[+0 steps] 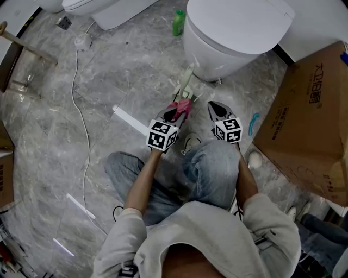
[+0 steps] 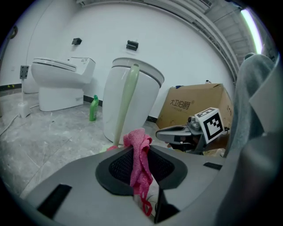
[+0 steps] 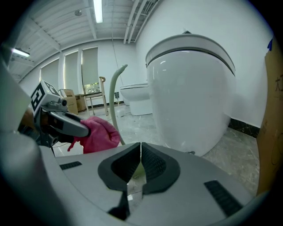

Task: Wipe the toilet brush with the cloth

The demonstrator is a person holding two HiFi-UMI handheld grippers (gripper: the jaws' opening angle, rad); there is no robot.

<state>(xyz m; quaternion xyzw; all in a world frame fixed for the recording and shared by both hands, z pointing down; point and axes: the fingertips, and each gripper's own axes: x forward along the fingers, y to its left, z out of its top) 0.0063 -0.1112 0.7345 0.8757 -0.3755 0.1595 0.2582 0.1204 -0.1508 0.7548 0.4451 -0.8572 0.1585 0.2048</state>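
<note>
The toilet brush's pale green handle (image 1: 186, 80) leans up against the toilet (image 1: 234, 32); it also shows in the left gripper view (image 2: 126, 101) and the right gripper view (image 3: 114, 97). My left gripper (image 1: 179, 110) (image 2: 141, 150) is shut on a pink cloth (image 1: 184, 105) (image 2: 140, 159), held close to the handle's lower part; whether the cloth touches the handle is unclear. To its right, my right gripper (image 1: 216, 107) (image 3: 140, 145) is shut, its jaws meeting at the tips with nothing gripped. The brush head is hidden.
A large cardboard box (image 1: 304, 119) stands at the right. A green bottle (image 1: 178, 23) sits on the floor behind the toilet. A second toilet (image 1: 109, 11) and a white cable (image 1: 81, 136) lie to the left. My knees are right below the grippers.
</note>
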